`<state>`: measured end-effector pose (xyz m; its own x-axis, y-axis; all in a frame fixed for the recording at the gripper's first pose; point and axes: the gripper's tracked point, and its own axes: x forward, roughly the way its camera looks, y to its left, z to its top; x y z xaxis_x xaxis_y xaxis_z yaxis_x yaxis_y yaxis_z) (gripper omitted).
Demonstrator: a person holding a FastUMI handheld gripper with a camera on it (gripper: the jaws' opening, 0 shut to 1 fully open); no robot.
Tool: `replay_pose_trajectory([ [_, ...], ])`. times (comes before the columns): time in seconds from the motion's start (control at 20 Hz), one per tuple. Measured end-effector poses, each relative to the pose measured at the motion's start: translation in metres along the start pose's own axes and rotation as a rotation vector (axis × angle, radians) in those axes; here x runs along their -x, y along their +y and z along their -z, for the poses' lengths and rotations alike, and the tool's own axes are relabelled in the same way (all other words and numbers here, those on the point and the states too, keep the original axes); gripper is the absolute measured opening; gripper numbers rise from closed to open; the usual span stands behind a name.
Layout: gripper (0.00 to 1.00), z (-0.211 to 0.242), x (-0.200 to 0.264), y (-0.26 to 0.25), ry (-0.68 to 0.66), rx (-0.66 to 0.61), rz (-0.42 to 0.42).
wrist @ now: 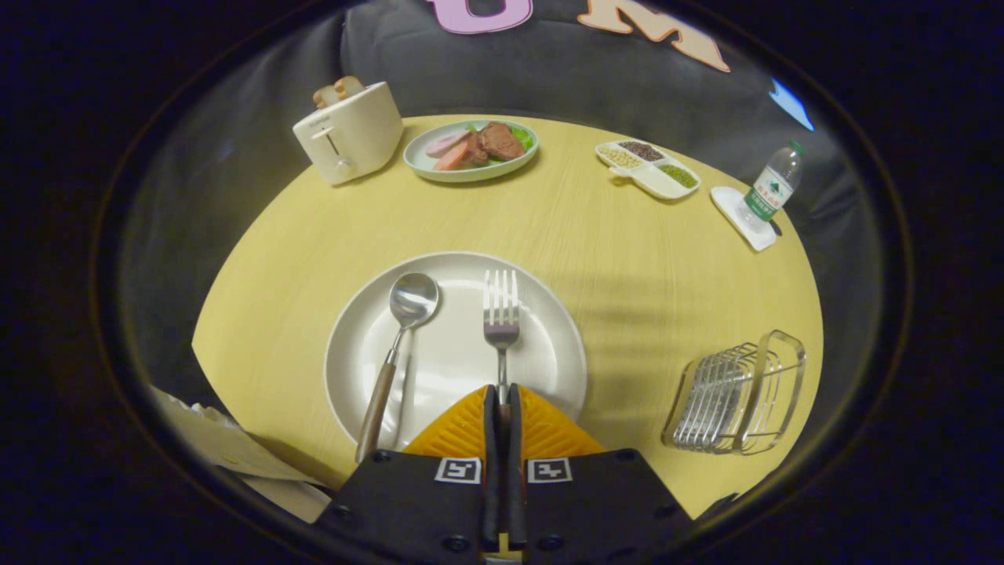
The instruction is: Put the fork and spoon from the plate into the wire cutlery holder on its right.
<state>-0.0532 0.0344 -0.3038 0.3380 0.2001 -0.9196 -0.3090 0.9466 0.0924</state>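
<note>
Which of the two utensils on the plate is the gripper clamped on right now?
The fork: its handle runs back between the closed fingers of the gripper. The spoon lies free beside it on the plate.

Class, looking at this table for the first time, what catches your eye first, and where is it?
The white plate just ahead of the hand-held gripper stands out, with a spoon lying on it and a fork whose handle the fingers are closed on. To the plate's right stands the wire cutlery holder.
</note>
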Motion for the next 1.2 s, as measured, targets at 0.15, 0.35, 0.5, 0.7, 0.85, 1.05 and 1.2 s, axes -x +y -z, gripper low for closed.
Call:
replay_pose_trajectory([
  [0.15,0.08,-0.008,0.018,-0.009,0.008,-0.038,-0.023],
  [0.35,0.08,-0.019,0.042,-0.035,-0.005,-0.053,-0.008],
  [0.5,0.08,-0.018,0.056,-0.053,0.001,-0.061,0.006],
  [0.7,0.08,-0.011,0.075,-0.082,0.015,-0.069,0.035],
  [0.85,0.08,-0.010,0.087,-0.102,0.020,-0.078,0.057],
  [1.05,0.08,-0.003,0.102,-0.127,0.044,-0.088,0.075],
  [1.2,0.08,0.009,0.109,-0.152,0.086,-0.091,0.107],
])
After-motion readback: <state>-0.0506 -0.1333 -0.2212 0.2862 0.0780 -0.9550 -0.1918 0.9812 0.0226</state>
